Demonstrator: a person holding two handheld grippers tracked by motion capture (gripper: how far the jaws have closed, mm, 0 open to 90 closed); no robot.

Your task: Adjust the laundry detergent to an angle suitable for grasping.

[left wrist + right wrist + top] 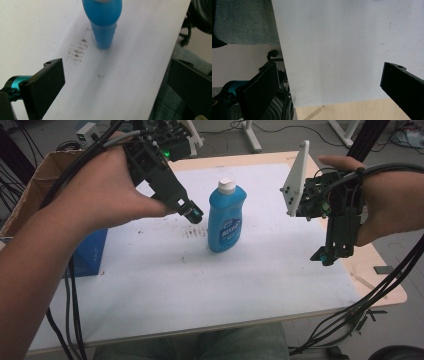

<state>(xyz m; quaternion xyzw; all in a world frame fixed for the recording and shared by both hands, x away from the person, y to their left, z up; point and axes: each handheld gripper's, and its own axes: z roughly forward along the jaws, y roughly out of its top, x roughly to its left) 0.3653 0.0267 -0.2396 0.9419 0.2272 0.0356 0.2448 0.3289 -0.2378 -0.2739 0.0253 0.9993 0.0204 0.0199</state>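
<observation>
Left gripper (115, 82) gapes wide, empty, seemingly just short of the blue bottle (103, 22).

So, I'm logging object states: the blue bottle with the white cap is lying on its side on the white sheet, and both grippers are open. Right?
Not quite. The blue bottle stands upright on the white sheet, cap up, as the high view shows. The left gripper and the right gripper are indeed open.

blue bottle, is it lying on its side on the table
No, the blue bottle stands upright on the white table, its white cap on top.
</observation>
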